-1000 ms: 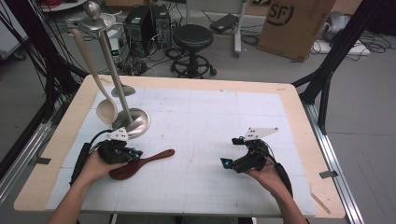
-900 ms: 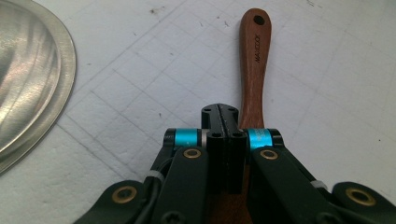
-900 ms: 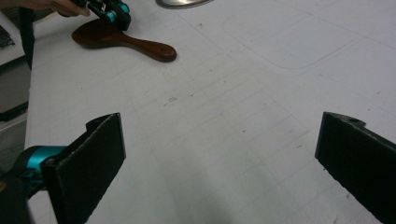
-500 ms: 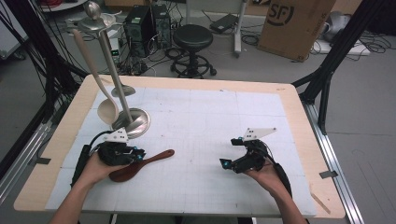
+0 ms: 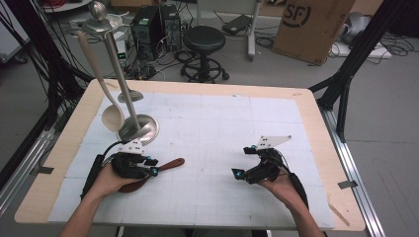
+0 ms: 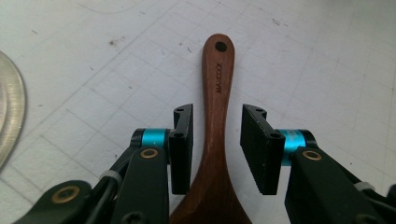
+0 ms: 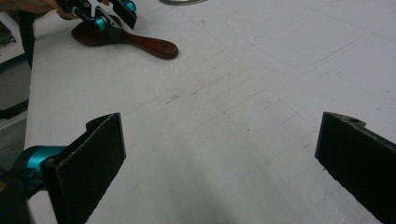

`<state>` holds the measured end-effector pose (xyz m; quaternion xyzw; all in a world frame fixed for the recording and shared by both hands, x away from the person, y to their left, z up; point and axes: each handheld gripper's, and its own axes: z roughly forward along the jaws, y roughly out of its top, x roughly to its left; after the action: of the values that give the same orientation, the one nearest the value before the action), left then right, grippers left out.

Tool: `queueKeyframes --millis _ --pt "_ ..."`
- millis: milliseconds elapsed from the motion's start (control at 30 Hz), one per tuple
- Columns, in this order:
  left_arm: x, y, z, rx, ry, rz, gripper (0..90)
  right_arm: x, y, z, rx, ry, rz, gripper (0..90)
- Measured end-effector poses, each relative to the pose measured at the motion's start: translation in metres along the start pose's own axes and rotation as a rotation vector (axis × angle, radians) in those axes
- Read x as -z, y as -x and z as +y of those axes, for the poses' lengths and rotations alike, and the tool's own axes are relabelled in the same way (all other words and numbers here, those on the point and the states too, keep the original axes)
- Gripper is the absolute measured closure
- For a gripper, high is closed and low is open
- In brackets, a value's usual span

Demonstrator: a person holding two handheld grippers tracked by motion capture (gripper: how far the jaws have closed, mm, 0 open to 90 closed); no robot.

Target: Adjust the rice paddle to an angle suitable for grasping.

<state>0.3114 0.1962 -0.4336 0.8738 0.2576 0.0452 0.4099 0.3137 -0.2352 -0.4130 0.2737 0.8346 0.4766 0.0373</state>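
- Far left of the wooden spoon [image 5: 163, 167]: a metal utensil stand [image 5: 133, 118] with a round base, a pale ladle [image 5: 109, 111] hanging from its top.
- Wooden spoon lying flat on the white gridded surface [image 5: 217, 123], just in front of the stand's base, handle end with its hanging hole pointing away from the stand.
- Left hand-held gripper [image 6: 215, 144] over the spoon's neck: jaws just been opening, now standing apart with the handle between them, pads off the wood on both sides.
- Step in hand, by judgement: letting go of the spoon after setting it down, or resetting for a fresh grip.
- Next move calls for lifting clear without nudging the handle, or else closing squarely on the neck.
- Well right of the spoon: right hand-held gripper [image 7: 219, 158] wide apart, empty, low over bare surface.
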Motion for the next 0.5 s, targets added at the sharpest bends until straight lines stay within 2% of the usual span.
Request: queueKeyframes --millis 233,500 --pt "-0.0081 0.001 -0.002 -0.015 -0.049 0.013 66.6 -0.002 -0.0019 0.0005 0.01 0.001 0.003 0.5" --pt "-0.0088 0.0006 -0.0031 -0.017 -0.051 0.031 74.9 -0.0071 -0.0051 0.0016 0.009 -0.006 0.007 0.6"
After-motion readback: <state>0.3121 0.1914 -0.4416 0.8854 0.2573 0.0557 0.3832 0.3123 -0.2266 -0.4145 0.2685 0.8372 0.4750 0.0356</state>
